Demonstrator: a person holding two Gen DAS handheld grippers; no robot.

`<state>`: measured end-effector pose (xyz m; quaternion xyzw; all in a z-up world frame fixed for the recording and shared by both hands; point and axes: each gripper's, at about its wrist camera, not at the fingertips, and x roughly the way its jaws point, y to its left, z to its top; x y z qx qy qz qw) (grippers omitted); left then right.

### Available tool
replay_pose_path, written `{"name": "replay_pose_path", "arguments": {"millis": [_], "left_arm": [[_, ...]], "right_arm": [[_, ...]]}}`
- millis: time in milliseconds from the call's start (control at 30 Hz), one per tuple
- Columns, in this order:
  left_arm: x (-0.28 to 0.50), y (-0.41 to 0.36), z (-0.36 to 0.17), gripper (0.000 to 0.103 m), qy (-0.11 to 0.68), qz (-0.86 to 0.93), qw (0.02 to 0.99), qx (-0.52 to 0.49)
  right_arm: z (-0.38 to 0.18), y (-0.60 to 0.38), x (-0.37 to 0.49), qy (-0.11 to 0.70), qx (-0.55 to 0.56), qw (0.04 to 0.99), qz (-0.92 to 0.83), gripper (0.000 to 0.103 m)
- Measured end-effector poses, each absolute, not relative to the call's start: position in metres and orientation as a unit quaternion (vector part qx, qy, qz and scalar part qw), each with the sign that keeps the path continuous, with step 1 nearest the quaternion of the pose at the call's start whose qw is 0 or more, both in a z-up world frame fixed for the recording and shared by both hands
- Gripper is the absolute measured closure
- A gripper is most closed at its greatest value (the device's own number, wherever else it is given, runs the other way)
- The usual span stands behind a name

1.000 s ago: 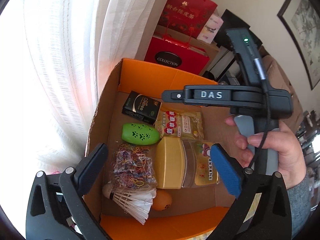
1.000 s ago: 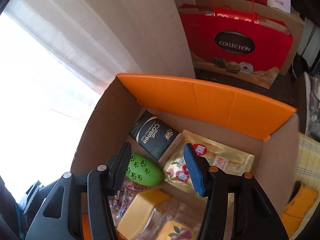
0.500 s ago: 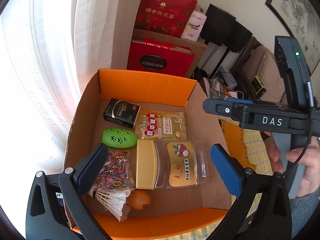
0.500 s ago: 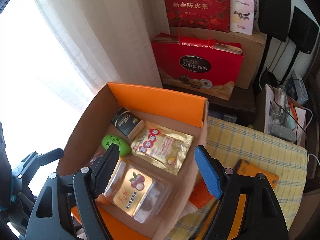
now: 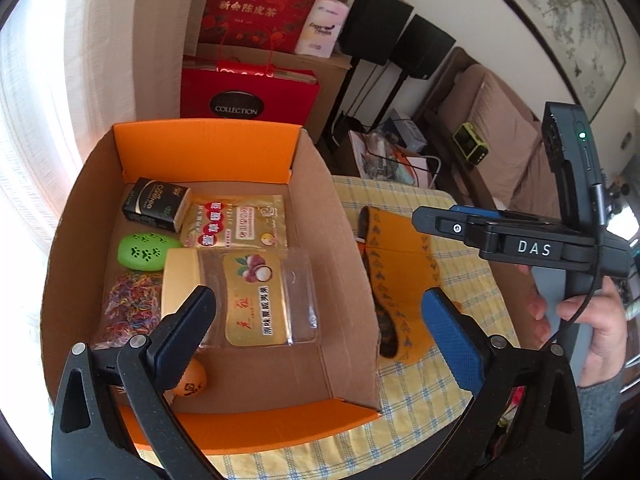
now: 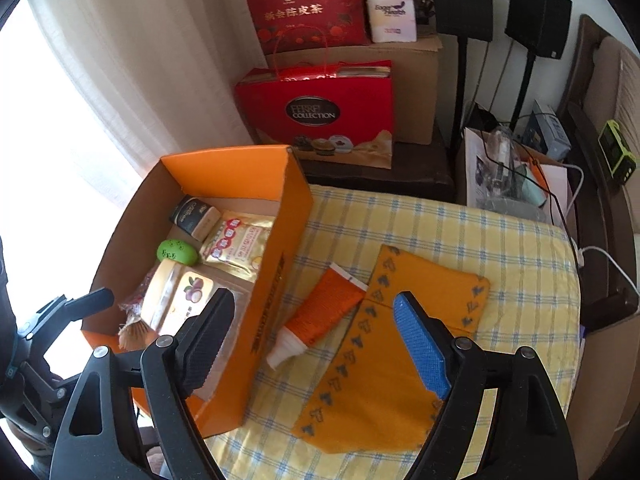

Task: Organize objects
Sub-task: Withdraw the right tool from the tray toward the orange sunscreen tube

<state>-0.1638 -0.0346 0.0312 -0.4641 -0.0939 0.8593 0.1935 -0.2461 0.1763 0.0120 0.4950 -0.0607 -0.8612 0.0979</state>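
An open cardboard box (image 5: 332, 240) with orange flaps holds a black coffee carton (image 5: 154, 200), a gold pouch (image 5: 240, 222), a green paw-print egg (image 5: 146, 251), a gold-lidded clear jar (image 5: 248, 292) on its side, a bag of coloured rubber bands (image 5: 132, 308) and an orange ball (image 5: 192, 384). Over the box's near right part my left gripper (image 5: 316, 312) stands open and empty. Right of the box (image 6: 276, 272), an orange tube (image 6: 332, 300) and an orange bee-pattern cloth (image 6: 424, 280) lie on the checked cloth. Above them my right gripper (image 6: 312, 308) is opening, with nothing between its jaws.
A yellow checked tablecloth (image 6: 460, 232) covers the table. Red gift bags (image 6: 320, 116) and a brown carton stand behind the box, beside a white curtain. Black speaker stands, a cluttered white bag (image 6: 504, 176) and a sofa lie at the back right.
Both grippers drew back and to the right, away from the box interior. The right one widened its jaws and now hangs over the tube and cloth instead of the box contents.
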Motion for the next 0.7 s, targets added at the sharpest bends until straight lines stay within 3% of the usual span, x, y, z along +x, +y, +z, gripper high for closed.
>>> {"name": "replay_pose_path", "arguments": {"millis": [267,400,700], "left_arm": [[-0.152,-0.017,0.024,0.000,-0.090,0.861,0.200,-0.459],[-0.147,-0.017,0.022,0.000,-0.095,0.864,0.200,-0.451],[-0.144,-0.026,0.016,0.000,-0.114,0.864,0.198,-0.449]], "right_arm": [[-0.021,0.193,-0.239,-0.083,0.521,0.089,-0.845,0.024],[-0.040,0.194,-0.242,-0.105,0.532,0.098,-0.834,0.040],[-0.079,0.195,-0.255,-0.190,0.553,0.123,-0.802,0.058]]}}
